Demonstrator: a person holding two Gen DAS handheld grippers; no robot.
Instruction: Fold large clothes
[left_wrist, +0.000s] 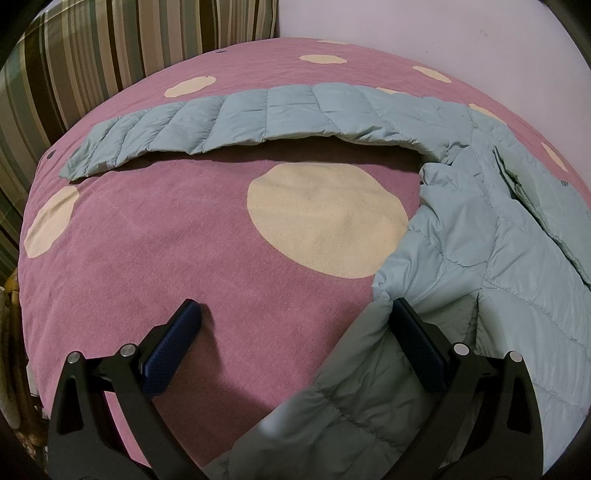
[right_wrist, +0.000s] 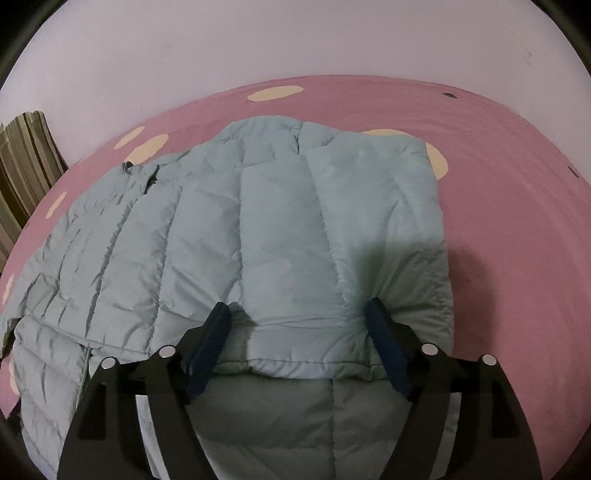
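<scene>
A pale blue quilted puffer jacket (left_wrist: 498, 229) lies on a pink blanket with cream dots (left_wrist: 184, 240). In the left wrist view one sleeve (left_wrist: 240, 118) stretches out to the left across the far side. My left gripper (left_wrist: 295, 310) is open at the jacket's near left edge; its right finger (left_wrist: 417, 339) rests on the fabric, its left finger over bare blanket. In the right wrist view the jacket body (right_wrist: 258, 229) fills the middle, its right part folded over. My right gripper (right_wrist: 297, 310) is open, its fingers straddling the folded hem edge (right_wrist: 295, 365).
A striped cushion or bolster (left_wrist: 92, 55) stands at the far left, also seen in the right wrist view (right_wrist: 26, 158). A pale wall (right_wrist: 295, 44) runs behind the bed. Bare pink blanket (right_wrist: 517, 240) lies to the right of the jacket.
</scene>
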